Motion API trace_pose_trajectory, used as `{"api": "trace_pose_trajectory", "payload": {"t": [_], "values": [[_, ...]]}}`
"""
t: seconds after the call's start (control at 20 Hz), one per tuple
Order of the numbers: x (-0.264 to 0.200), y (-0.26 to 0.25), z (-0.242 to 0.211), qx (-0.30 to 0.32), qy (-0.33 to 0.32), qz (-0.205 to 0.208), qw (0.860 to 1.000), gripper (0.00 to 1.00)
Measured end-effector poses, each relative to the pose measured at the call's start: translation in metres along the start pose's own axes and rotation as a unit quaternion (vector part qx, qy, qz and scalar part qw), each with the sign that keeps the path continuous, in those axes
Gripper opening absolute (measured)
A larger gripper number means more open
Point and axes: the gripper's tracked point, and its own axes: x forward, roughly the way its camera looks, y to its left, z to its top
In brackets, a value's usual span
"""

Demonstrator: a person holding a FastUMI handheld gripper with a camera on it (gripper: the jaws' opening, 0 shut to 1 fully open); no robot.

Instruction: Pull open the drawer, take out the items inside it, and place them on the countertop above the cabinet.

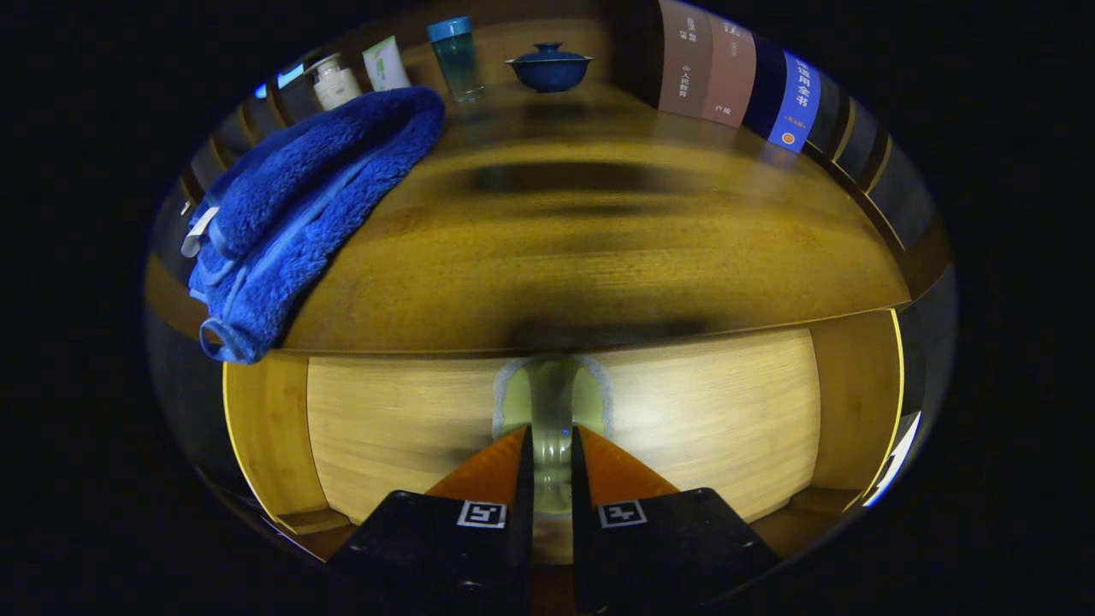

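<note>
A pale wooden drawer front sits under the countertop of the cabinet. A translucent handle runs upright down its middle. My gripper is shut on that handle, with both fingers pressed against its sides. The drawer front lies flush in its frame, and its inside is hidden.
A blue towel lies on the left of the countertop, hanging over its front edge. At the back stand a white bottle, a tube, a blue-green glass and a blue lidded bowl. Books stand at the back right.
</note>
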Motion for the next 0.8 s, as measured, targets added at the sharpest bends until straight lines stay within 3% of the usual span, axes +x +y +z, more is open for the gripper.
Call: {"api": "trace_pose_trajectory", "payload": {"t": [0.2,0.45,0.6,0.8], "values": [[-0.042,0.006,-0.007,-0.002,-0.05,0.023,0.998,0.24],[-0.121,-0.002,0.007,0.001,-0.169,0.022,0.985,0.24],[-0.152,-0.003,0.043,0.004,-0.227,0.017,0.974,0.24],[-0.153,0.013,0.093,-0.003,-0.242,0.028,0.97,0.24]]}}
